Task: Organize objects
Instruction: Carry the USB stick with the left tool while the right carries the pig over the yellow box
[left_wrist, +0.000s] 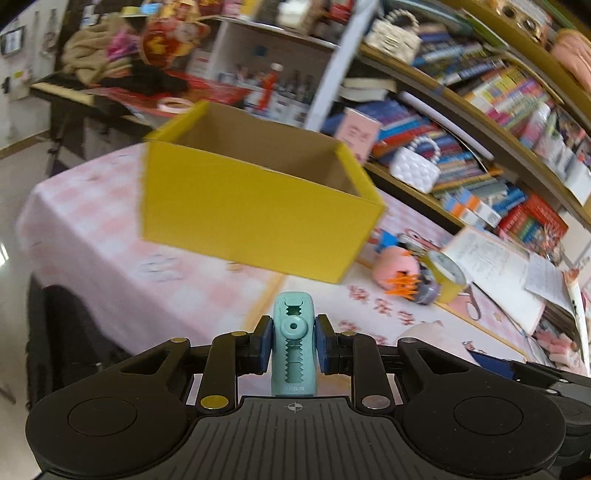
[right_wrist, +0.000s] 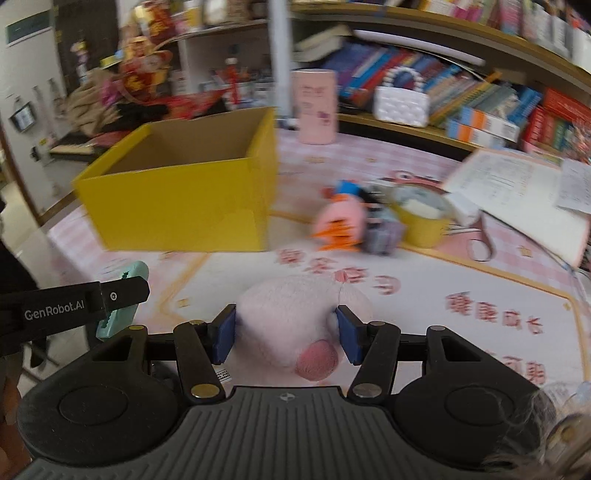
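My left gripper (left_wrist: 293, 345) is shut on a small teal plastic clip (left_wrist: 293, 347), held above the pink tablecloth (left_wrist: 92, 221), short of the open yellow cardboard box (left_wrist: 251, 206). In the right wrist view the same clip (right_wrist: 123, 295) shows at the left, in the left gripper's black finger (right_wrist: 125, 291). My right gripper (right_wrist: 286, 334) is shut on a pale pink plush toy (right_wrist: 288, 317) with a darker pink round tip. The yellow box (right_wrist: 177, 206) stands ahead and to the left, its inside brown and bare as far as I see.
A pink toy with orange spikes (right_wrist: 340, 225), a grey object and a yellow tin (right_wrist: 424, 218) lie right of the box. An open book (right_wrist: 517, 195) and a pink cylinder (right_wrist: 314, 107) stand further back. Shelves full of books (left_wrist: 461, 122) line the far side.
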